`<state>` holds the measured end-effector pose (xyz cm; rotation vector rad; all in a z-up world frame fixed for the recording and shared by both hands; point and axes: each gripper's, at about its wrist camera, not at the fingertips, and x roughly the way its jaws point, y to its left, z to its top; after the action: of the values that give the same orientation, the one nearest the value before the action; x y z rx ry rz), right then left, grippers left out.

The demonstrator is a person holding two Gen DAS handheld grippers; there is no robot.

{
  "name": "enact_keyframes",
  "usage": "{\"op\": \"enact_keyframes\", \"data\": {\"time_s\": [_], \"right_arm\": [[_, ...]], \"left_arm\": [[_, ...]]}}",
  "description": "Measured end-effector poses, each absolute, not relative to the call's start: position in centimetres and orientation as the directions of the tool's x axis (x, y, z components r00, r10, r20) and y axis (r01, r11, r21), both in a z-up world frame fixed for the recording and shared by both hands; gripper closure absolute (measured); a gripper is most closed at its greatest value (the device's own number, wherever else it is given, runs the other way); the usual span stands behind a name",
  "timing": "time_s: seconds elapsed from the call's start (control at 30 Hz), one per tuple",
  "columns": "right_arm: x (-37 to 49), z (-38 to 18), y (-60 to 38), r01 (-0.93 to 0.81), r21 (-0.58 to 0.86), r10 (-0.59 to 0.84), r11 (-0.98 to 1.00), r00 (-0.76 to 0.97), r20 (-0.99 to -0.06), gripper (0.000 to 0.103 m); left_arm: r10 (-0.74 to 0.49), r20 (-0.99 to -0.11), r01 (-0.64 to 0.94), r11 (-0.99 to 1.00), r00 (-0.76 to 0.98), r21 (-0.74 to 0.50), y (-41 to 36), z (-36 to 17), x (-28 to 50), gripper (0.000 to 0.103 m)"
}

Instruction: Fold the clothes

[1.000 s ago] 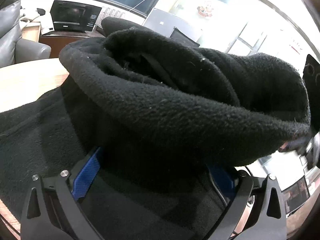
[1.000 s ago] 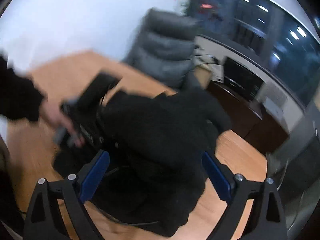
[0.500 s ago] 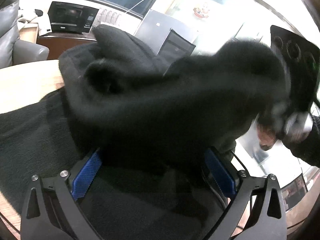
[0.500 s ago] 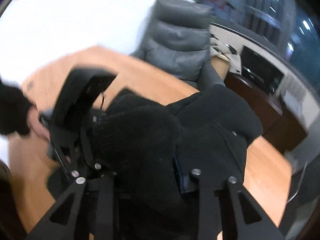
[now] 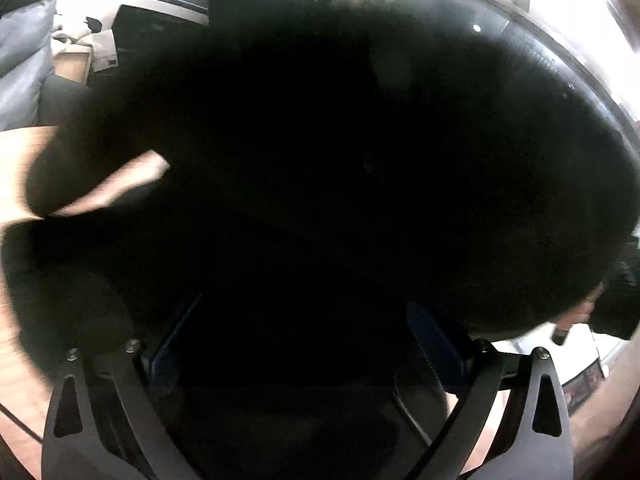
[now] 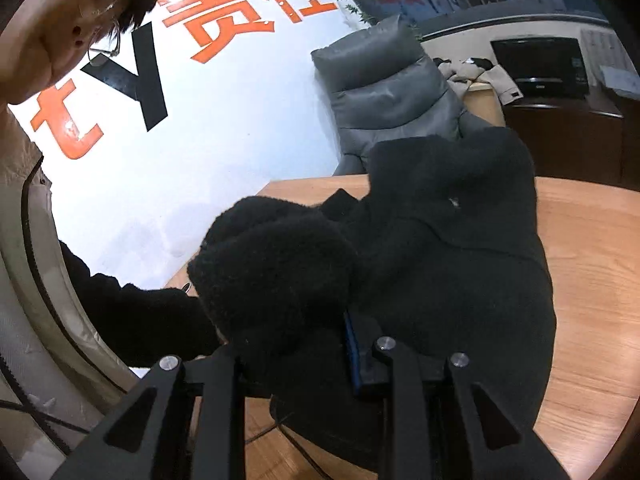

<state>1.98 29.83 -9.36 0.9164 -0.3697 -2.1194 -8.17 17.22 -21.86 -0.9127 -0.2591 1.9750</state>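
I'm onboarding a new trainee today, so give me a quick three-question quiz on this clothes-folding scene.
1. True or false: the right gripper has its fingers closed on a bunch of the black fleece garment.
2. What surface does the garment lie on?
3. Which stands behind the table? A) red stool B) grey armchair C) bed

Key: 1 true; 2 the wooden table; 3 B.
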Motion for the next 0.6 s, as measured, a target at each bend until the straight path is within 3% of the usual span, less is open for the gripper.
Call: {"op": "enact_keyframes", "data": {"time_s": [0.1,0.17,0.33,0.47,0.6], "right_arm": [[1.6,-10.5,28.8,0.589,0.526,-0.784,-0.614,-0.379,-0.491,0.077],[2.1,-11.9,27.6,0.612,0.518,-0.789,-0.598,-0.335,-0.514,0.077],[3.4,-15.5,23.6,0.684,0.466,-0.766,-0.562,-0.216,-0.606,0.076],[3.9,-16.6,21.3,0.732,0.402,-0.726,-0.55,-0.181,-0.664,0.074],[4.7,-16.0,19.9,0.792,0.266,-0.652,-0.549,-0.206,-0.73,0.064]], "left_arm": [[0.768,-0.503,-0.605,-0.63,-0.396,-0.487,12.8,-18.4,-5.3,0.002],[0.715,-0.524,-0.559,-0.694,-0.463,-0.454,5.0,-15.2,-3.3,0.001],[0.501,-0.594,-0.431,-0.861,-0.629,-0.269,-3.0,-7.5,0.4,0.0],[0.419,-0.6,-0.4,-0.9,-0.682,-0.174,-4.1,0.0,0.7,0.0],[0.484,-0.63,-0.515,-0.844,-0.608,-0.151,1.2,4.3,-0.7,0.0]]}}
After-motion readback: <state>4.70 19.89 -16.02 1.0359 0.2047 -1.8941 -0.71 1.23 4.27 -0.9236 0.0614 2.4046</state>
